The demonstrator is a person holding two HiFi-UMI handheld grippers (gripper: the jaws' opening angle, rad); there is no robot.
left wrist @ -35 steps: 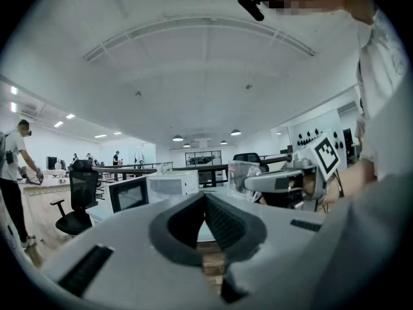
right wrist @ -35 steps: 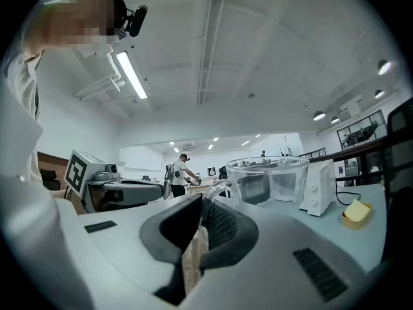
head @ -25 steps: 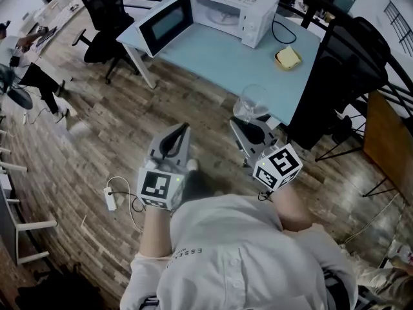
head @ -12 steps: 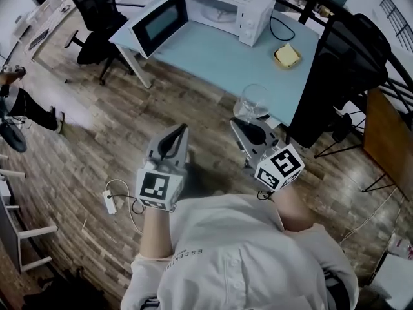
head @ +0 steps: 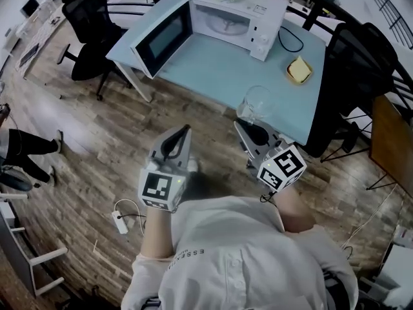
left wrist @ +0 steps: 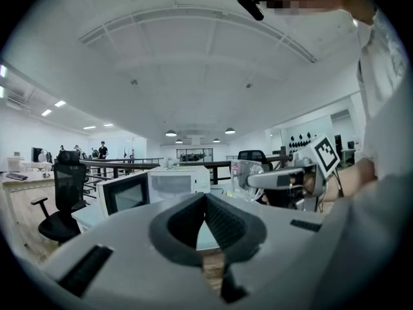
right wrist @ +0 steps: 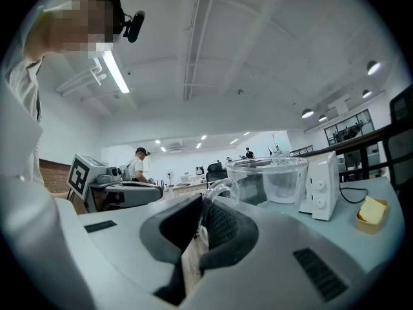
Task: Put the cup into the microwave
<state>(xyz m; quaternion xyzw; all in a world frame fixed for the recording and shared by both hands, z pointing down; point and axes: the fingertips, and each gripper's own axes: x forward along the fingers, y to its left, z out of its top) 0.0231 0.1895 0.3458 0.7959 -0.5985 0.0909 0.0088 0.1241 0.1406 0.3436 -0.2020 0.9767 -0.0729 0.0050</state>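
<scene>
Far left of my left jaws, an office chair [head: 87, 18] stands on the wood floor [head: 97, 147]. A power strip [head: 120, 221] lies on the floor below and left of the left gripper [head: 185, 130].

Left gripper: held level, jaws together and pads meeting at the tip, nothing between them. Straight ahead of these jaws, well apart, is the light-blue tabletop [head: 219, 63]. The microwave door [head: 161, 37] hangs wide open and reaches past the tabletop's left edge.

The white microwave [head: 239, 18] sits at the back of the tabletop, ahead of both jaw pairs, cavity open and facing me. Its control panel is on the right side.

The cup [head: 256, 102] is clear glass with a handle. It is upright at the tip of my right jaws and is seen over the near edge of the tabletop, well short of the microwave. I can't tell whether it rests on the tabletop or is lifted.

Right gripper [head: 242, 125]: jaws clamped on the cup's handle, nearly together, with the bowl of the cup just beyond the pads.

Right of the right jaws and further ahead, a small yellow block [head: 299, 70] lies on the tabletop near the microwave's black cable [head: 292, 41].
</scene>
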